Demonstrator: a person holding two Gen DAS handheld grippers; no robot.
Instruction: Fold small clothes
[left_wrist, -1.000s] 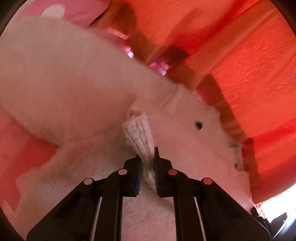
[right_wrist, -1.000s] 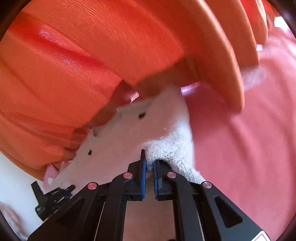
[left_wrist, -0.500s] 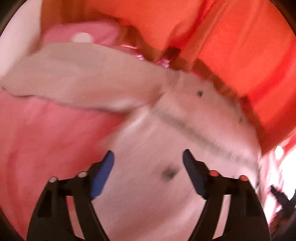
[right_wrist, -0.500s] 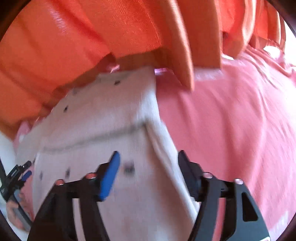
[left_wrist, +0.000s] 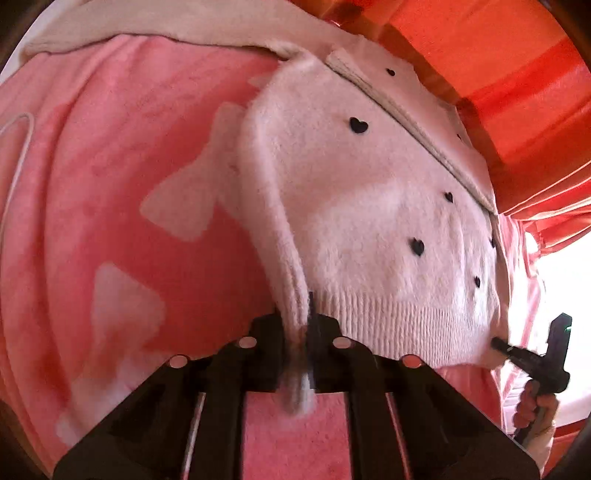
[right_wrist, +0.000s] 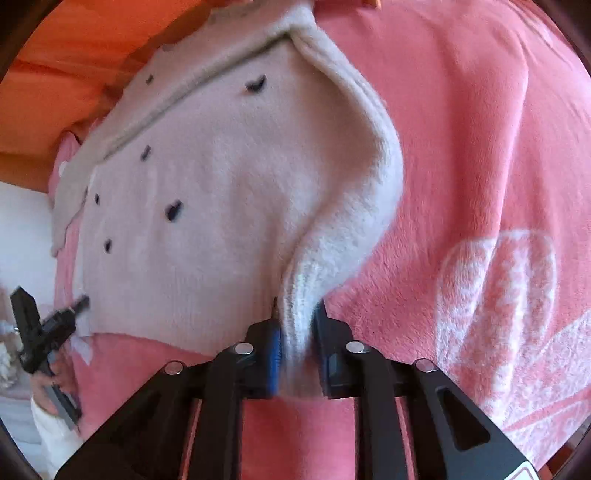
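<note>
1. We have a fluffy cream knitted sweater dotted with small black hearts (left_wrist: 369, 206) lying on a pink plush blanket with pale shapes (left_wrist: 110, 192). It fills the centre and upper right of the left wrist view, and the centre and upper left of the right wrist view.
2. Our left gripper (left_wrist: 308, 347) is clamped on a bunched fold of the sweater's edge near the ribbed hem (left_wrist: 399, 314), low in the middle of its frame.
3. Our right gripper (right_wrist: 297, 347) is pinched around a thick roll of knit at the opposite lower corner, with fabric packed between the blue pads (right_wrist: 274, 350).
4. Orange pleated fabric (left_wrist: 517, 92) runs along the top right of the left view, behind the sweater.
5. We judge the step to be a fold with both lower corners held; part of the garment already looks doubled over near its upper edge.
6. Next, we would need to carry both corners together at an even height, lay the hem flat and straight, then release without dragging the knit.
</note>
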